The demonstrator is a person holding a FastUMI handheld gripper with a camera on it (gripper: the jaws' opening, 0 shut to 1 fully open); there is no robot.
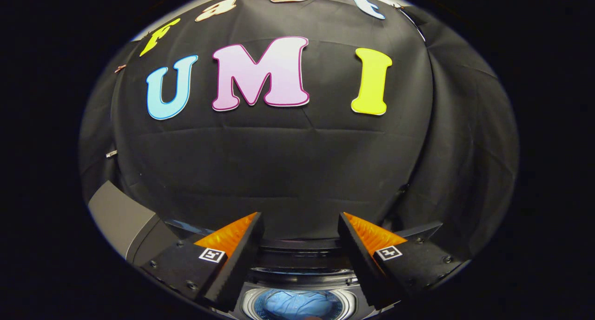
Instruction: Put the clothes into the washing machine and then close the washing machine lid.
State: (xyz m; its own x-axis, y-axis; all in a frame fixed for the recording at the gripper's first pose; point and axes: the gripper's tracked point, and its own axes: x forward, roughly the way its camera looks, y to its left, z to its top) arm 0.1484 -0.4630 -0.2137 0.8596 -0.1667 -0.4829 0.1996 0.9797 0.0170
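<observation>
My gripper [300, 229] is open, its fingers spread wide with nothing between them, held high above the washing machine [302, 283]. Below and between the fingers I look down into the machine's round drum opening, where blue clothes [297, 305] lie inside. The machine's dark back panel runs across just beyond the fingertips. I cannot tell where the lid stands.
A grey slanted panel [123, 217] rises to the left of the left finger, beside the machine. The booth's black cloth wall [288, 171] hangs straight ahead and wraps around on the right.
</observation>
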